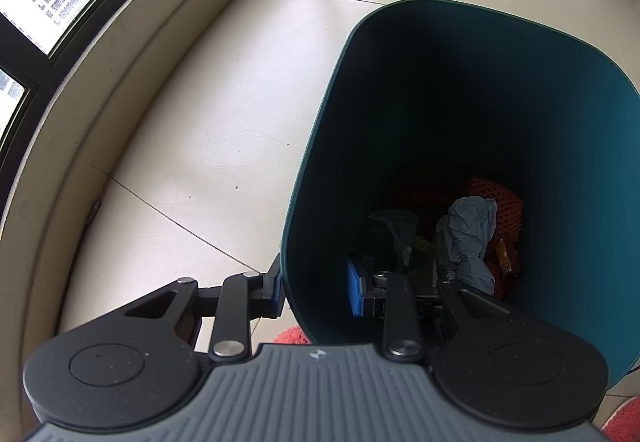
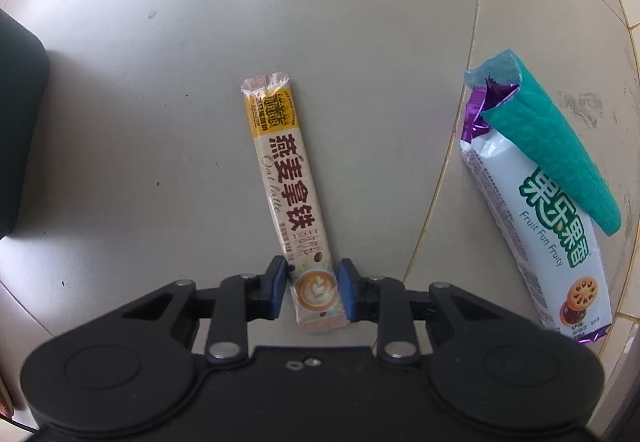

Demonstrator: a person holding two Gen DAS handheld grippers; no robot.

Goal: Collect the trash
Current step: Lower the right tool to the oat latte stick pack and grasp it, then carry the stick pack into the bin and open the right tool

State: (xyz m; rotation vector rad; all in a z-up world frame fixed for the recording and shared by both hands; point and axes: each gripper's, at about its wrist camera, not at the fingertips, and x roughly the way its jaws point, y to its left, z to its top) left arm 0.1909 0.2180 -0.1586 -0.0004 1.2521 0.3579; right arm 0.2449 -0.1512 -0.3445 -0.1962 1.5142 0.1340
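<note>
1. Blue-padded fingers (image 2: 277,288) of the right gripper (image 2: 313,292) stand spread either side of the lower end of a coffee sachet (image 2: 292,202); the left pad sits just beside its edge and the right pad looks to touch it, though whether they are pressing yet I cannot tell
2. Only the right view shows the sachet: a long flat foil stick, cream with a yellow top band, dark lettering and a latte picture near the fingers, lying flat on the grey floor (image 2: 160,82)
3. To its right, well apart, lies a biscuit wrapper (image 2: 532,234), glossy white with purple foil at the torn top and "Fruit Fun Fruity" printed on it; a teal sleeve (image 2: 552,146) with an embossed pattern lies across it
4. Only the left view shows the bin (image 1: 460,90): a dark teal, smooth-walled tub with rounded corners, standing on pale glossy tiles (image 1: 240,102) beside a window sill (image 1: 132,42)
5. The left gripper (image 1: 316,288) is held wide apart across the bin's near wall, one finger outside, the other inside with its ridged blue pad (image 1: 354,288) showing; the pads do not grip it
6. At the bin's bottom lie crumpled grey-blue paper (image 1: 468,230), orange foam netting (image 1: 500,202) and darker scraps too dim to name
</note>
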